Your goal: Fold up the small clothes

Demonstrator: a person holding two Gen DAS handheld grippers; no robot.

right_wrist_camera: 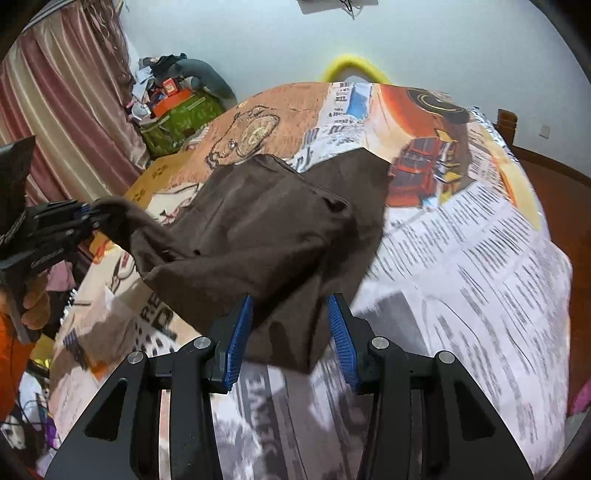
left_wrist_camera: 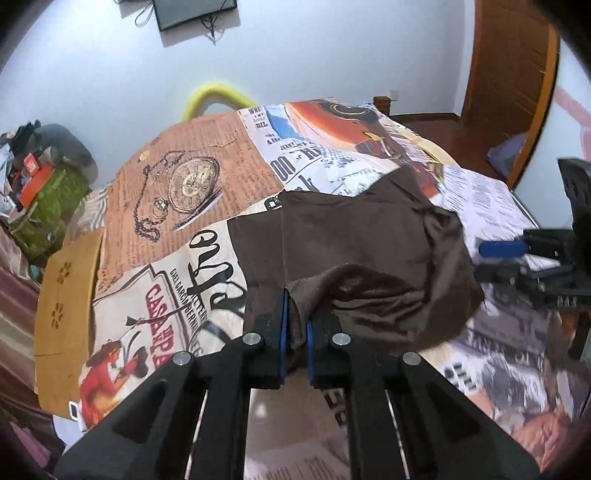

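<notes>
Left hand-held gripper (left_wrist_camera: 295,317) clamped tight on a corner of the brown garment (left_wrist_camera: 369,240)!
The cloth is lifted at that corner, the rest spread on the printed bedspread (right_wrist_camera: 480,240); the right hand-held gripper (right_wrist_camera: 291,332) is held half open astride the near edge, pads not pressing.

The wall screen (left_wrist_camera: 194,13) is cut off by the top edge. The bedspread (right_wrist_camera: 480,258) print is motion-blurred, its small text unreadable.
</notes>
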